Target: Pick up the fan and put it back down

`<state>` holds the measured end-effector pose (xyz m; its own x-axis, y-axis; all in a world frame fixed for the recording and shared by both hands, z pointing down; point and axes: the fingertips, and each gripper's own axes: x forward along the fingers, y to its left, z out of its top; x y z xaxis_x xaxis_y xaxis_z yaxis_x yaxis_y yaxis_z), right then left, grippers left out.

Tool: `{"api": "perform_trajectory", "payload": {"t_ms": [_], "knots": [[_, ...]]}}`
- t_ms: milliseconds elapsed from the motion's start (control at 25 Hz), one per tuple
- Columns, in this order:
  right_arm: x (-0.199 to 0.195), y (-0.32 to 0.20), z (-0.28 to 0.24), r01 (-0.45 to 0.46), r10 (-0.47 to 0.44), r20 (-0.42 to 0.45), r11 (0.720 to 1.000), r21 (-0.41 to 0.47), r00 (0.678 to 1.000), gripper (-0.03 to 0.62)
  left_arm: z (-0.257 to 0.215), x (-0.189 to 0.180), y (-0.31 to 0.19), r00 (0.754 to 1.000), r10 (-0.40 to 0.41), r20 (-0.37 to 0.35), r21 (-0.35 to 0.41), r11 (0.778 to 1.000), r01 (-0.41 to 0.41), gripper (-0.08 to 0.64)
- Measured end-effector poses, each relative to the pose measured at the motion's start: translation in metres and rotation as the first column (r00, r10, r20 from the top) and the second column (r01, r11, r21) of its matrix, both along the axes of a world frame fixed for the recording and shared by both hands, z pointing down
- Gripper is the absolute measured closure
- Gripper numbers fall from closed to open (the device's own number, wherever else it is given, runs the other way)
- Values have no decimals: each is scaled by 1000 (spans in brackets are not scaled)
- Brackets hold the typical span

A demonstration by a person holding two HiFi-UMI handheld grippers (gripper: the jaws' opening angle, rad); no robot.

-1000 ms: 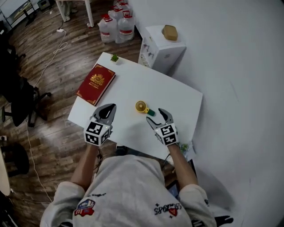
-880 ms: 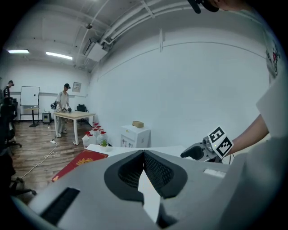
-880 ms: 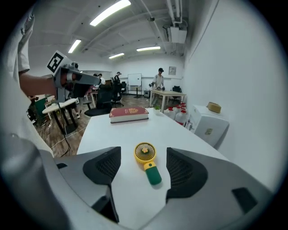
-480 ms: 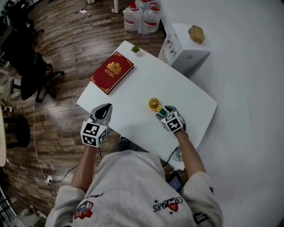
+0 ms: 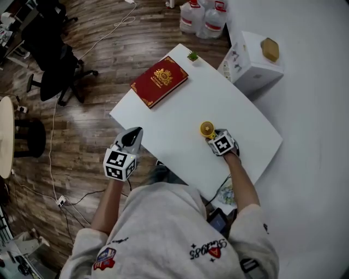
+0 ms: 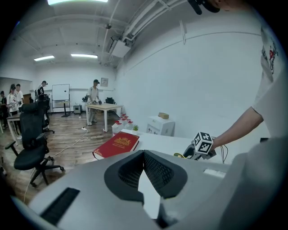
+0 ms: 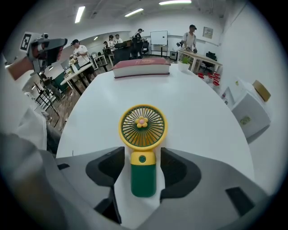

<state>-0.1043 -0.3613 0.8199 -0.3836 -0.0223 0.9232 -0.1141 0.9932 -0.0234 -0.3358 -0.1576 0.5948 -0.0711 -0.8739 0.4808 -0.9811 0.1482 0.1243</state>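
Wood-plank floor, cables (image 5: 53,136) trailing over it, one black office chair (image 5: 59,70) at far left.

Left claw (image 5: 133,134): one, grey plastic with a black-and-white marker cube. It hangs off the desk's near-left edge and is clear of everything. In the left gripper view its ribbed black pads (image 6: 155,173) meet at the tips. It is closed and empty.

Desk (image 5: 180,117): one, white, smooth, rectangular, set at an angle in the head view.

On it, left to right:
- 1 red hardcover book (image 5: 159,82) with gold emblem and trim, lying flat at the far-left corner.
- 1 small green potted plant (image 5: 192,56), just beyond the book at the desk's far corner.
- 1 handheld fan (image 5: 207,129), lying flat near the right end. It has a round yellow grille, a flower-shaped hub, a yellow collar with a button, and a dark green handle pointing back at the person. It is well apart from the book.

Right claw (image 5: 212,136): over the fan's handle. In the right gripper view the jaws straddle the green handle (image 7: 143,177) and are closing. A gap shows on both sides and the pads are not on it. Fan is on the desk.

Nothing blocks the fan.

Off the desk's right: 1 white box (image 5: 252,61) with a tan lump (image 5: 269,49) on top, and clear water jugs (image 5: 206,15) with red caps behind it, count unclear.
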Motion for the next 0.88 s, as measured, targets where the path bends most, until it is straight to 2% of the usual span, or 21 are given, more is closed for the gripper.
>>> {"api": "perform_trajectory", "payload": {"t_ms": [200,320,440,680,880], "knots": [[-3,1,14,7,-7,-53,1000,-9,999,359,6,-8,14,999,-40,-4,-5,999,40,557],[-7,5,14,-17,16,-44,1000,-13,999,408,11,-7,17,999,-44,-14,-10,999,44,555],[-7,6,15,-52,52,-36,999,9,998,408,13,-1,14,999,-34,-18,-6,999,33,555],[-6,13,2,-151,151,49,988,-10,987,408,8,6,2,1000,7,-12,5,1000,-7,557],[2,7,-14,-248,250,111,968,-38,962,410,6,14,-10,999,50,-17,12,999,-50,555]]}}
